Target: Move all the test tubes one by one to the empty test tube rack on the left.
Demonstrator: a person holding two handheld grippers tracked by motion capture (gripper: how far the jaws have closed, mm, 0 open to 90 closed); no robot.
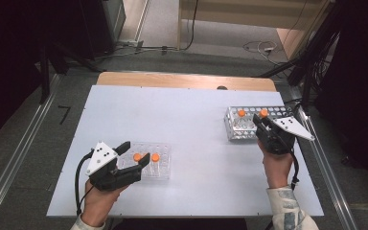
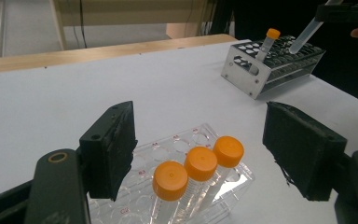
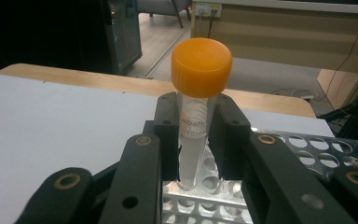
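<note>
A clear plastic rack (image 2: 193,136) on the white table holds three orange-capped tubes (image 2: 200,163). My left gripper (image 2: 198,130) stands open, one jaw on each side of the tubes and touching none. In the high view this left gripper (image 1: 135,154) hovers at the clear rack (image 1: 160,170), front left. My right gripper (image 3: 196,133) is shut on another orange-capped tube (image 3: 201,66), upright over a metal rack (image 3: 307,149). I cannot tell if its tip is in a hole. At the table's right, the right gripper (image 1: 263,119) is above the metal rack (image 1: 235,132).
A second orange-capped tube (image 2: 266,44) stands in the metal rack (image 2: 251,81), also seen from above as a tube (image 1: 241,113). The white table (image 1: 182,120) ends in a wooden strip at the back. Cables and dark stands lie on the floor beyond.
</note>
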